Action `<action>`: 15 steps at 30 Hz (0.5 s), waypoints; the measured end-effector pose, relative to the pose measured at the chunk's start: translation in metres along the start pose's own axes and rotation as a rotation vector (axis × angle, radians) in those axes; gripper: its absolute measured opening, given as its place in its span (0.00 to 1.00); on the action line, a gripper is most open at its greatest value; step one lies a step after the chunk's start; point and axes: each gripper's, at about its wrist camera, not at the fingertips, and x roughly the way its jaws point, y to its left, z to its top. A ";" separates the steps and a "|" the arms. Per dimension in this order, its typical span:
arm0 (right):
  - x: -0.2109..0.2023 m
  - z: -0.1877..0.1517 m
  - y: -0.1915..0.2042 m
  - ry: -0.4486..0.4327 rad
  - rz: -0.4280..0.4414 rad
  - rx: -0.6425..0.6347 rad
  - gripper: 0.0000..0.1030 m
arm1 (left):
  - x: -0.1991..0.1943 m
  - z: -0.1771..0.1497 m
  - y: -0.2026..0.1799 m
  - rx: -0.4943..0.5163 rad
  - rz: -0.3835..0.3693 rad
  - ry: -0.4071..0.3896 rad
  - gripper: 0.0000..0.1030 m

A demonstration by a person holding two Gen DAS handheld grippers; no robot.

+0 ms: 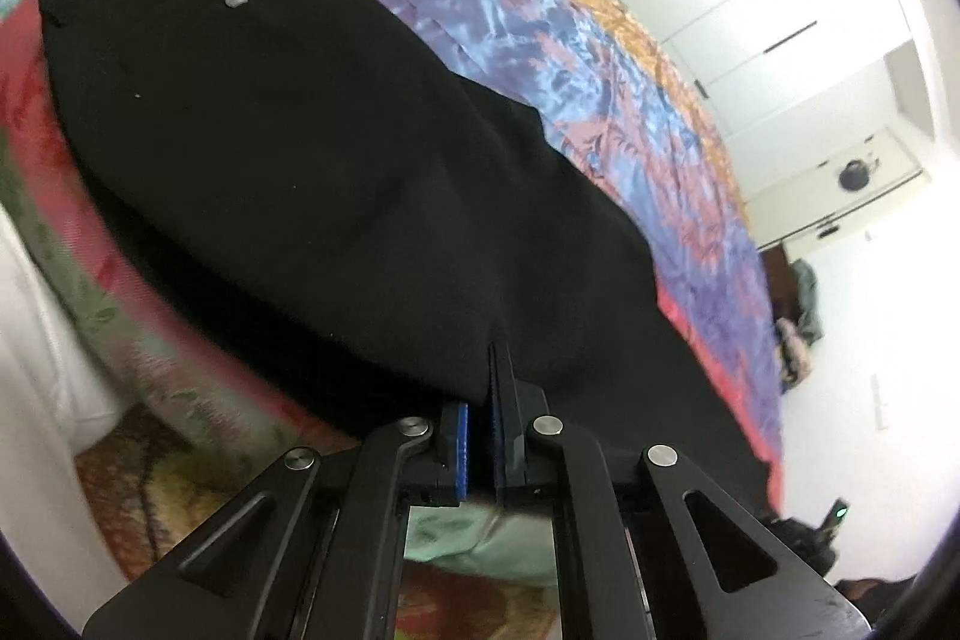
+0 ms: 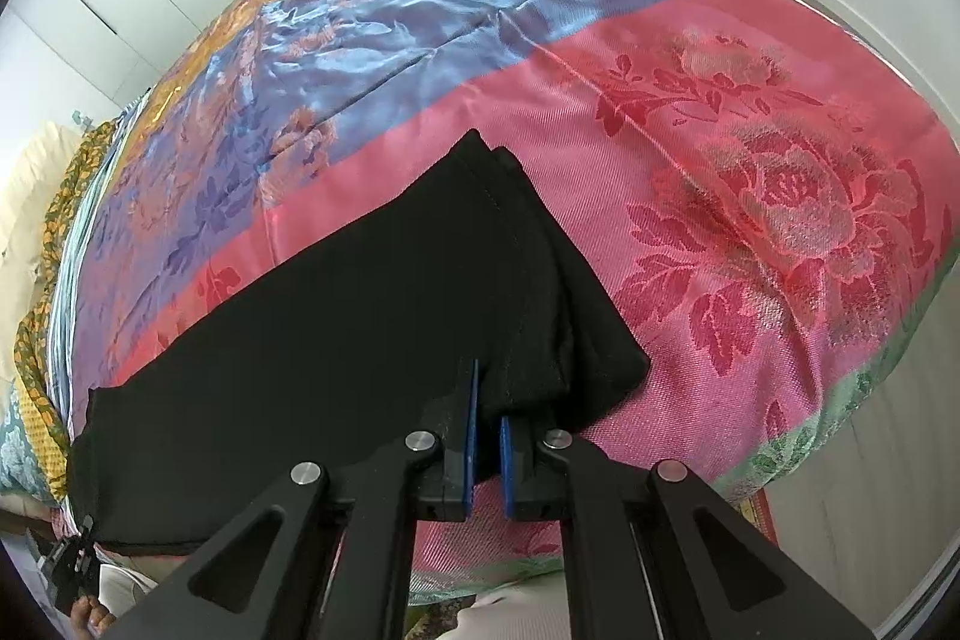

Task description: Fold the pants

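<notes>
Left wrist view: our left gripper (image 1: pixel 487 394) has its jaws pinched onto the near edge of the black fabric pants (image 1: pixel 312 172), which lie flat on the shiny patchwork satin bedspread (image 1: pixel 600 58).

Right wrist view: our right gripper (image 2: pixel 487 412) is clamped on the stacked leg hems. We'd lift both ends level and keep the edges lined up.

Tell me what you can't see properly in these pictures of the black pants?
- Left wrist view: the pants hide the left gripper fingertips.
- Right wrist view: the right gripper tips vanish under the cloth; the waist end is cut off at the picture's left edge.
- The bedspread under the pants is hidden.
</notes>
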 end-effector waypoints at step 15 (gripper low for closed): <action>-0.042 -0.015 0.022 -0.108 -0.117 -0.149 0.69 | -0.035 -0.016 -0.020 0.092 0.265 0.007 0.55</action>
